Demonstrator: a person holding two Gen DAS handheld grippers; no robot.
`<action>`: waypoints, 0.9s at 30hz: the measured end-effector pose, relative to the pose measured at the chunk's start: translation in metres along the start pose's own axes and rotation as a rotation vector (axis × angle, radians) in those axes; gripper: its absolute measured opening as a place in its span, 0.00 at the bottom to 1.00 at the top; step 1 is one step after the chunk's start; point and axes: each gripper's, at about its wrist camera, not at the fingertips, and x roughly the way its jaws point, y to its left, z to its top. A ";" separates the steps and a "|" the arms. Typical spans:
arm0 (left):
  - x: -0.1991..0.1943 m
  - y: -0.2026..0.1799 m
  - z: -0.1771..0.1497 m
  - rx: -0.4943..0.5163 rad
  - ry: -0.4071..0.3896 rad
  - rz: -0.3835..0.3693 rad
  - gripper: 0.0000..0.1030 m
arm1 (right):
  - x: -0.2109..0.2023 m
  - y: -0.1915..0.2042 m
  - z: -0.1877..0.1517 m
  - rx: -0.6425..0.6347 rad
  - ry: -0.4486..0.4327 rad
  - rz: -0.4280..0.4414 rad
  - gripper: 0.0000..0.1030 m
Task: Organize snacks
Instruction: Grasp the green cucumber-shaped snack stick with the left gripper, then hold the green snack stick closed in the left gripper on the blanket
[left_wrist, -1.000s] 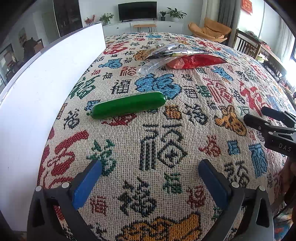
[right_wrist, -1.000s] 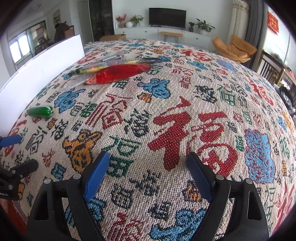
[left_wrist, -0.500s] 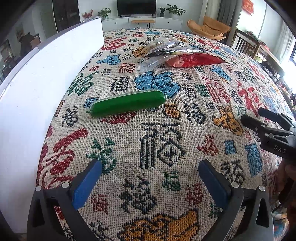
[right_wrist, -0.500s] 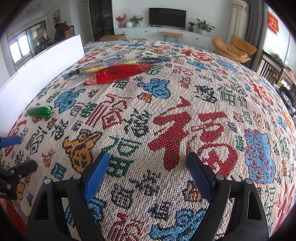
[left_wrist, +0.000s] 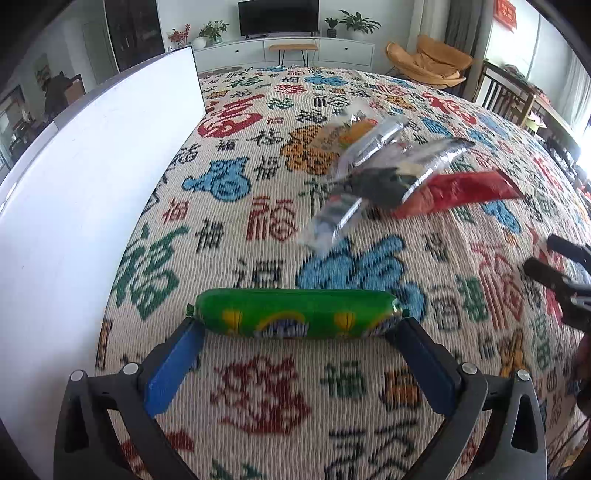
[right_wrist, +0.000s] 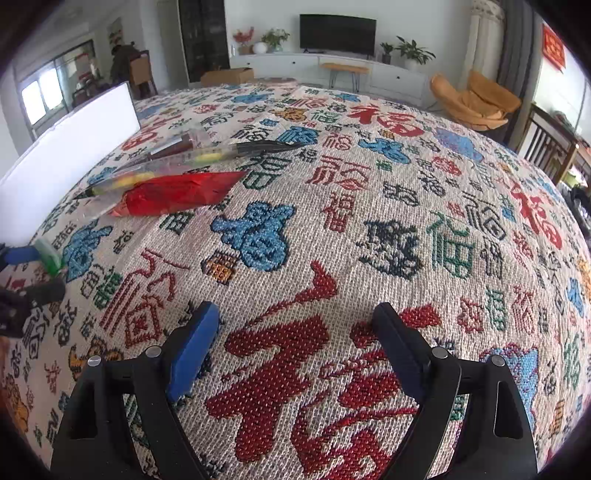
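Fingers of the left gripper (left_wrist: 295, 332) stand spread, bracketing both ends of the smooth green plastic-cased sausage stick (left_wrist: 295, 313) lying crosswise on the patterned table (left_wrist: 369, 406), likely light, firm, slippery, best pinched mid-length, right gripper (right_wrist: 291, 347) open, empty.

Print on the green sausage (left_wrist: 295, 312) too blurred to read; the far snack packets (left_wrist: 384, 166) smear together, and the left gripper (right_wrist: 18, 280) is cut by the frame's edge.

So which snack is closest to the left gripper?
The green sausage, lying crosswise right at the left gripper's open fingertips; the red packet and silver packets lie farther off.
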 end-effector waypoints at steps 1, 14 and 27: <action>0.004 0.001 0.005 -0.002 -0.023 0.002 1.00 | 0.000 0.001 0.000 -0.002 0.000 -0.002 0.87; 0.015 0.003 0.018 0.023 -0.083 -0.015 1.00 | 0.000 0.002 0.000 -0.003 -0.001 -0.004 0.87; 0.015 0.003 0.018 0.024 -0.083 -0.016 1.00 | 0.000 0.002 0.000 -0.002 -0.001 -0.003 0.88</action>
